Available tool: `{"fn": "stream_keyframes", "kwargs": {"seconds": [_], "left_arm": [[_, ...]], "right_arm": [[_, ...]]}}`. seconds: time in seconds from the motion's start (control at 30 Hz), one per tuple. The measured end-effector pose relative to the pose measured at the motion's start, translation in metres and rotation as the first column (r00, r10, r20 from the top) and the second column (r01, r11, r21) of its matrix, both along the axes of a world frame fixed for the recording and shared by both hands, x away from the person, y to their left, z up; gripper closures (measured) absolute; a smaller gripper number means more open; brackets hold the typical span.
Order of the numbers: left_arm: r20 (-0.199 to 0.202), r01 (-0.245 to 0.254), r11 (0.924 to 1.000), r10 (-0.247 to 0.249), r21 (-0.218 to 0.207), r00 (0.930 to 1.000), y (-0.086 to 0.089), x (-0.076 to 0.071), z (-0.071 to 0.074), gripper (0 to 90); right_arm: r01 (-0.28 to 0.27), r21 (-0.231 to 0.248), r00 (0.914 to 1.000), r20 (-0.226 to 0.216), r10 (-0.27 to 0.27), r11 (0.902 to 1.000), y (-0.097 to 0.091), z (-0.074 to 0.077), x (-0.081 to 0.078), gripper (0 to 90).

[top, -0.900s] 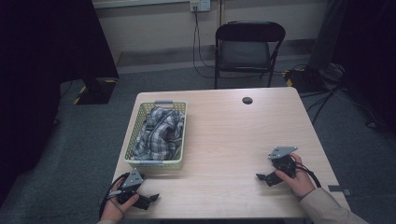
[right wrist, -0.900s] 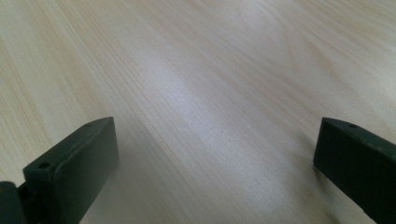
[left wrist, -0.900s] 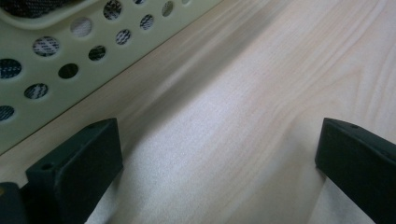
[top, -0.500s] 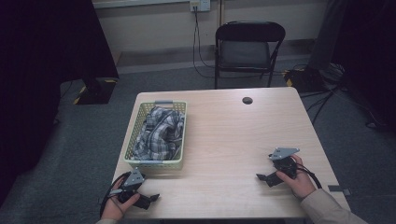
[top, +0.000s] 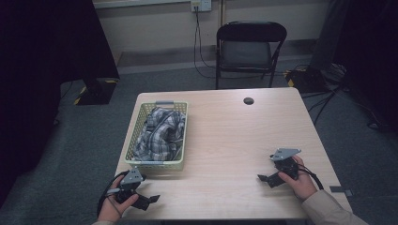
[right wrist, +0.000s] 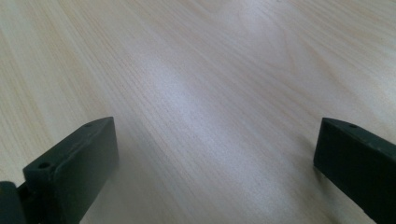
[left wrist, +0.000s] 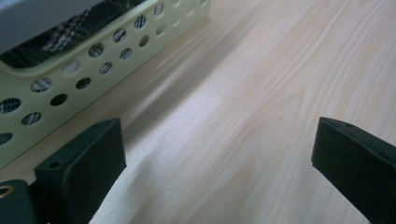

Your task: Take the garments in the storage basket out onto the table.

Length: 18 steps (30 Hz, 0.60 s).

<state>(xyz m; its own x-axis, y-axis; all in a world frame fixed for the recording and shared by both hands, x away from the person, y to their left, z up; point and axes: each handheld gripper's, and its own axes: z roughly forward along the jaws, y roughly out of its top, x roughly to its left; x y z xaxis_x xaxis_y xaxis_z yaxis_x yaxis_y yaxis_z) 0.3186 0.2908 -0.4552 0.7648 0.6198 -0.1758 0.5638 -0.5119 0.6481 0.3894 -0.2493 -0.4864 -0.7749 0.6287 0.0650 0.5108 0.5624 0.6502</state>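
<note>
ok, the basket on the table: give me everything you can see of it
The basket is pale yellow-green, looks plastic, rectangular, its walls perforated with round holes. Grey handle pieces sit at both short ends. It stands upright on the table's left side, a crumpled plaid cloth filling it. The left claw lies just beside its near end, not touching.

High view: fixed overhead, person's side, facing forward and down; takes in whole pale wooden table (top: 225, 136).
Left gripper view: low, close above tabletop, facing perforated pale-yellow plastic basket (left wrist: 70, 70); basket shared with high view (top: 157, 161).
Right gripper view: low, close, facing bare wood grain (right wrist: 210, 93).
</note>
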Motion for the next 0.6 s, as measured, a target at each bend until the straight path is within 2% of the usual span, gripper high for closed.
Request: {"fn": "stream_keyframes", "kwargs": {"seconds": [0.17, 0.43, 0.6], "left_arm": [[-0.010, 0.012, 0.9999, -0.012, 0.001, 0.9999, -0.005, -0.001, 0.003, 2.4], [-0.027, -0.002, 0.9997, 0.001, -0.024, 0.9996, -0.010, 0.000, 0.016, 3.0], [-0.017, 0.000, 0.9995, 0.000, -0.031, 0.9999, -0.010, 0.000, 0.023, 3.4]], "right_arm": [[0.000, 0.000, 1.0000, 0.000, 0.000, 1.0000, 0.000, 0.000, 0.000, 0.0], [0.000, 0.000, 1.0000, 0.000, 0.000, 1.0000, 0.000, 0.000, 0.000, 0.0], [0.000, 0.000, 1.0000, 0.000, 0.000, 1.0000, 0.000, 0.000, 0.000, 0.0]]}}
